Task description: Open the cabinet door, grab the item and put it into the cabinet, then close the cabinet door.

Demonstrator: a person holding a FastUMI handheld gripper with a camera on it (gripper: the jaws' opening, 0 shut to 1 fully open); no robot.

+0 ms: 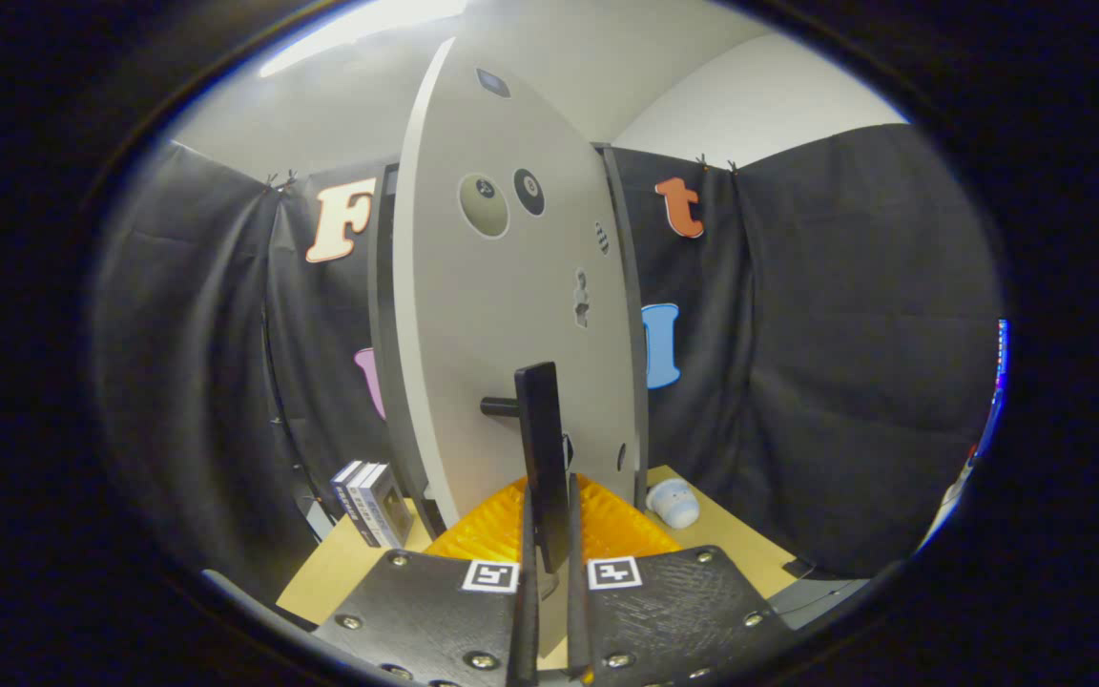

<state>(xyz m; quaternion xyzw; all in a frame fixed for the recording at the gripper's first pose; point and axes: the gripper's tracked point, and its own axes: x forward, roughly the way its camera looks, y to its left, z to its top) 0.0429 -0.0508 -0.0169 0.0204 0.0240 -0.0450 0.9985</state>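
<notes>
The cabinet door (492, 315) is a tall pale grey panel standing just ahead of me, edge-on to the dark cabinet frame (383, 334) on its left. A black bar handle (540, 420) stands upright off the door on a short peg. My gripper (549, 520) is shut on the lower end of this handle, one finger on each side. A small rounded white and pale blue item (673, 503) lies on the wooden table (340, 572), to the right of the door's foot and beyond the fingers. The cabinet's inside is hidden.
Several small boxes or books (373, 501) stand on the table left of the cabinet's foot. Black cloth walls close the booth on both sides and behind. The table's front right edge (759, 563) runs close to the right finger.
</notes>
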